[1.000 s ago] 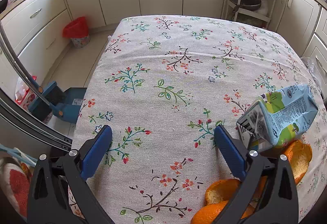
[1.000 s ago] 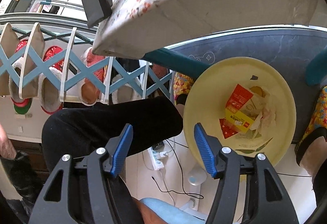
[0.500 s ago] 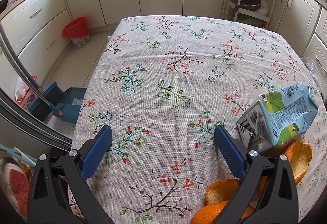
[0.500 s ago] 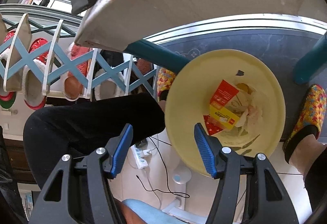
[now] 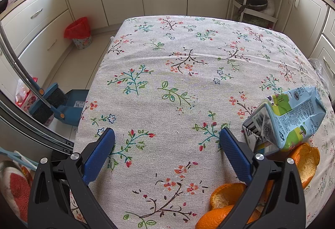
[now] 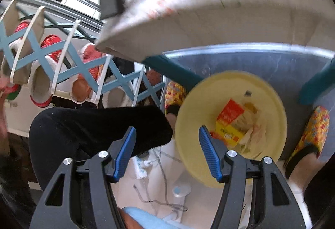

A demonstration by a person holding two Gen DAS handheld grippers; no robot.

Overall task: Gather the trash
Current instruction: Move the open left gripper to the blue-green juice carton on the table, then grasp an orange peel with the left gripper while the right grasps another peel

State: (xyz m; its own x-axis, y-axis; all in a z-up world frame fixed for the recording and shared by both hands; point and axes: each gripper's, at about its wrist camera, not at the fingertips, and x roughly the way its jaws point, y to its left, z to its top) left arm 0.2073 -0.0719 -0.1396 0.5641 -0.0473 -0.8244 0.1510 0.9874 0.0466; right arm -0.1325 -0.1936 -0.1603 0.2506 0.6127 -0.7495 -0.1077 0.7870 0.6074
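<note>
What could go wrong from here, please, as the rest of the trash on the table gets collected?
1. The crumpled carton rests partly on the orange peels; lifting it may drag a peel off the nearby table edge.
2. The left hand-held gripper is open over bare tablecloth, and closing low could pinch the cloth.
3. The yellow bin sits below the table beside slippered feet, so drops might miss.

tablecloth [image 5: 188, 82]: floral beige | bin [image 6: 188, 124]: yellow | peels [image 5: 228, 195]: orange
</note>
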